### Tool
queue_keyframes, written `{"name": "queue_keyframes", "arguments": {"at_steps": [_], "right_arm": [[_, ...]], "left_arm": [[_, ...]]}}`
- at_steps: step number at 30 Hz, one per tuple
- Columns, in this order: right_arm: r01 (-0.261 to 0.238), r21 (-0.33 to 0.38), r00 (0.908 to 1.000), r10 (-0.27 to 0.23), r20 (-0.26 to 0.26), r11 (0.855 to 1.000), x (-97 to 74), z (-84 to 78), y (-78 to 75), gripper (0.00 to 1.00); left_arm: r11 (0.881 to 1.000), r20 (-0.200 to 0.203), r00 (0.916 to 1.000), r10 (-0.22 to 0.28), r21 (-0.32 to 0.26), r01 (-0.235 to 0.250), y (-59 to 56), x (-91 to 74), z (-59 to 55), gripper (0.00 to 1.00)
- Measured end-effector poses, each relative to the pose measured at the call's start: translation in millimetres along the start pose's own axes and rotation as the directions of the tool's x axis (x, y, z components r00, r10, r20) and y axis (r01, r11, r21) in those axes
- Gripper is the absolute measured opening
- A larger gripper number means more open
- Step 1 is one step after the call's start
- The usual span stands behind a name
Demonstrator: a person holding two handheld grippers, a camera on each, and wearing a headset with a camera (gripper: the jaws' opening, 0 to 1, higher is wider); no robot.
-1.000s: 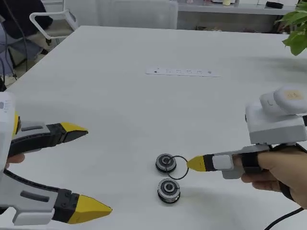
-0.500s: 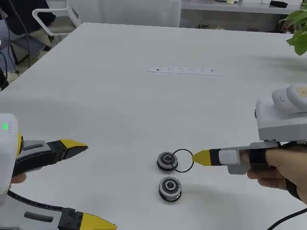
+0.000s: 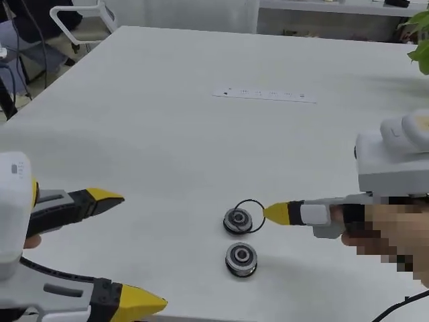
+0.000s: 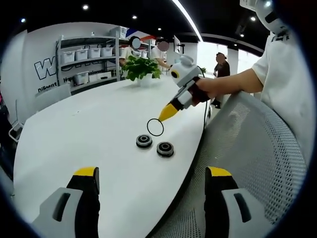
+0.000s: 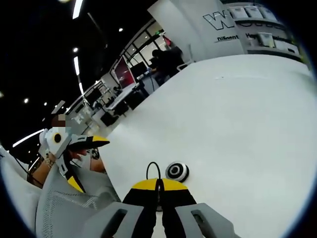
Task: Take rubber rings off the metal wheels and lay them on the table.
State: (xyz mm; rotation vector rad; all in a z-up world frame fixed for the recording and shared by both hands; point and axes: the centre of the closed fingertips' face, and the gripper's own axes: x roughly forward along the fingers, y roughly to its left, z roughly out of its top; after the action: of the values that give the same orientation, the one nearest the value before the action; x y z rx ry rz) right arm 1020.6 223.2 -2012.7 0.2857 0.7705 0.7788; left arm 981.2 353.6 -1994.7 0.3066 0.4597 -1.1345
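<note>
Two metal wheels, the farther wheel [image 3: 238,219] and the nearer wheel [image 3: 240,257], lie on the white table [image 3: 201,134]. My right gripper [image 3: 270,213] is shut on a thin black rubber ring [image 3: 251,215], which it holds just right of the farther wheel. In the left gripper view the ring [image 4: 155,127] hangs from the right gripper [image 4: 166,115], clear of both wheels [image 4: 144,141] [image 4: 165,149]. In the right gripper view the ring [image 5: 152,171] stands up from my shut right gripper [image 5: 158,186], beside one wheel [image 5: 177,171]. My left gripper [image 3: 127,249] is wide open and holds nothing, at the near left.
A flat white strip [image 3: 265,95] lies farther back on the table. A plant [image 3: 421,40] stands at the far right edge and a chair [image 3: 74,13] at the far left corner. The near table edge runs just below the nearer wheel.
The right gripper has carried the ring slightly up and away, from low right of the farther wheel to its upper right. The head camera has shifted; the wheels and the left gripper stay put.
</note>
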Motion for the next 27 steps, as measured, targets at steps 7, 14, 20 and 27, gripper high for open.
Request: {"name": "queue_keyframes", "arguments": {"at_steps": [7,14,20,27], "right_arm": [[-0.056,-0.038,0.9982,0.055,-0.026,0.998,12.6,-8.1,16.9,0.0],[-0.081,-0.153,0.9958,0.074,-0.054,0.985,25.4,-17.4,27.5,0.0],[-0.118,-0.22,0.9916,0.103,-0.078,0.968,34.4,-28.1,39.2,0.0],[-0.112,-0.312,0.9923,0.089,-0.086,0.944,45.0,-36.1,46.8,0.0]], "left_arm": [[0.999,-0.009,0.9999,-0.011,-0.032,0.011,-0.1,1.0,-4.0,0.86],[0.999,-0.023,0.9997,-0.007,-0.031,0.006,-0.1,1.0,-6.0,0.85],[0.999,-0.016,0.9999,0.002,-0.035,-0.002,1.4,-0.1,-4.4,0.84],[1.0,-0.026,0.9997,-0.003,-0.029,0.003,0.1,0.1,-5.6,0.84]]}}
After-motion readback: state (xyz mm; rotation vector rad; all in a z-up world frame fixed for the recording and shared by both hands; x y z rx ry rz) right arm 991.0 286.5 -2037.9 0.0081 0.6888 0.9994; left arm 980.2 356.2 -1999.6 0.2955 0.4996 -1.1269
